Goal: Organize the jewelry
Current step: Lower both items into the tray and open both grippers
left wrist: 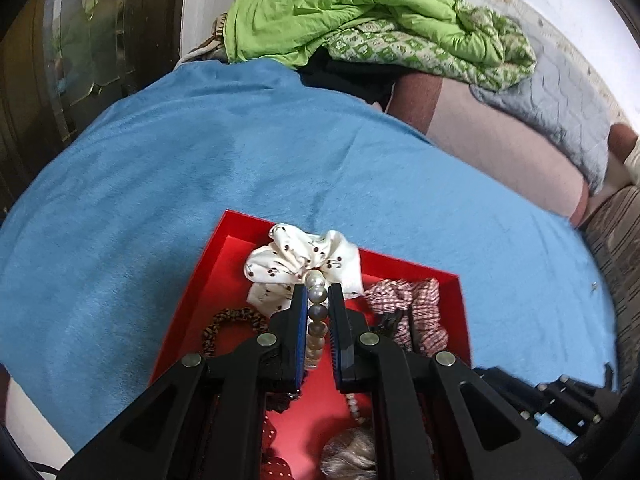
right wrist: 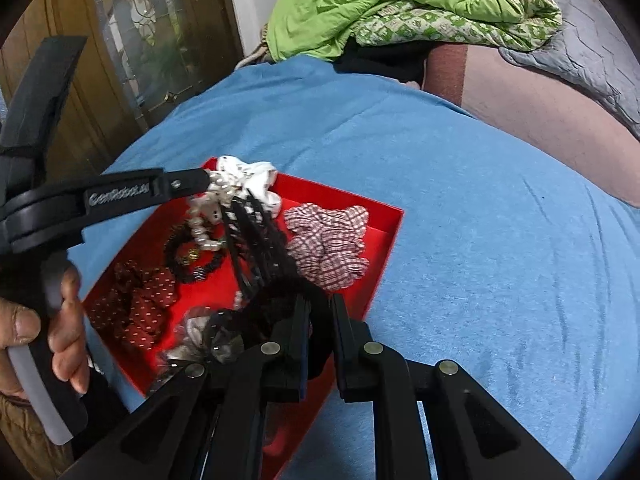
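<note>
A red tray (left wrist: 216, 264) lies on a blue cloth and holds hair ties and jewelry. My left gripper (left wrist: 318, 294) is shut on a pearl strand (left wrist: 316, 320), which hangs down between its fingers over the tray. In the right wrist view the left gripper (right wrist: 208, 184) holds the pearl strand (right wrist: 204, 220) above the tray (right wrist: 384, 248). My right gripper (right wrist: 320, 304) is shut on a black lace band (right wrist: 260, 240) and lifts it from the tray's near side. A white cherry-print scrunchie (left wrist: 304, 256) and a red checked scrunchie (left wrist: 412, 308) lie at the tray's far end.
A leopard-print tie (left wrist: 228, 326), a red dotted scrunchie (right wrist: 136, 304), a black bead bracelet (right wrist: 192, 264) and a grey scrunchie (left wrist: 348, 456) lie in the tray. A green quilt (left wrist: 360, 20) is piled at the back. A wooden door (right wrist: 120, 40) stands at the left.
</note>
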A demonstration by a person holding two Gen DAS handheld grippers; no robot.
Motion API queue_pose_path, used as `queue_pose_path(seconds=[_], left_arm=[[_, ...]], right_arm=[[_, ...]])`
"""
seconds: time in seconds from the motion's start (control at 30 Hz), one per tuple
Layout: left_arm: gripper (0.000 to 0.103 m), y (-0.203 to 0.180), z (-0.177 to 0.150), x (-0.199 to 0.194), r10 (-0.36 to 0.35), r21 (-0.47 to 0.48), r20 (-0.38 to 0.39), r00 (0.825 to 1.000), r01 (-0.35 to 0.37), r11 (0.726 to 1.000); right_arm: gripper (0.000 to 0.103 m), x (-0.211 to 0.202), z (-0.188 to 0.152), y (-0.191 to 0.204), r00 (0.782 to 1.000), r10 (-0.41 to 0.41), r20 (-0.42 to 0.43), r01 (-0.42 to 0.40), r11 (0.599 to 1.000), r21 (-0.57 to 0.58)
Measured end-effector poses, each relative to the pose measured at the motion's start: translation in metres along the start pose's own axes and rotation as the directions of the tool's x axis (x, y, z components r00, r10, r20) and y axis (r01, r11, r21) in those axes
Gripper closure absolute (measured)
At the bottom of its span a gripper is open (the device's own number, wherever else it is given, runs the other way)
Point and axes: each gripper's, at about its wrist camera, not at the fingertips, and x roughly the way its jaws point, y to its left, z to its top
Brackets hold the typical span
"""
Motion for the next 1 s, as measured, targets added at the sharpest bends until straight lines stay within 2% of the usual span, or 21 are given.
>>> queue_pose_path(seconds=[0.13,0.33,0.5,0.77,0.83,0.9,0.97,1.0], left_arm=[[0.093,-0.005,-0.001,0.013,0.037,0.014,-0.039,0.999,-0.036,0.999],[0.093,-0.011,-0.002,0.015,0.093,0.052,-0.025,0.995,-0.092,0.994],[0.093,-0.008,0.0,0.017,0.086,0.029,-0.029,0.996,-0.085,0.996],[0.093,-0.001,0.003,0.008,0.07,-0.009,0.016,0.997,-0.07,0.998],[0.088,-0.001,0.003,0.004,0.064,-0.011,0.034,0.997,-0.063,0.998],[0.066,-0.001,0.004,-0.002,0.065,-0.018,0.064,0.996,-0.064,0.998],[0.058,0.0,0.004,-0.007,0.071,-0.029,0.092,0.993,-0.069,0.997],[0.058,0.0,0.005,-0.009,0.07,-0.033,0.103,0.992,-0.067,0.997]], right_arm=[[0.091,0.004,0.003,-0.003,1.0,-0.005,-0.018,0.005,1.0,0.004],[0.091,0.011,0.002,0.008,0.999,0.014,-0.048,-0.016,0.999,-0.05],[0.091,0.019,-0.002,0.012,0.997,0.015,-0.073,-0.019,0.998,-0.06],[0.091,0.027,-0.011,0.019,0.993,0.039,-0.113,-0.047,0.997,-0.067],[0.091,0.027,-0.013,0.021,0.992,0.045,-0.12,-0.054,0.996,-0.075],[0.091,0.028,-0.015,0.024,0.991,0.049,-0.123,-0.059,0.995,-0.079],[0.091,0.027,-0.017,0.025,0.99,0.057,-0.129,-0.068,0.995,-0.075],[0.09,0.027,-0.017,0.025,0.989,0.063,-0.132,-0.073,0.995,-0.069]])
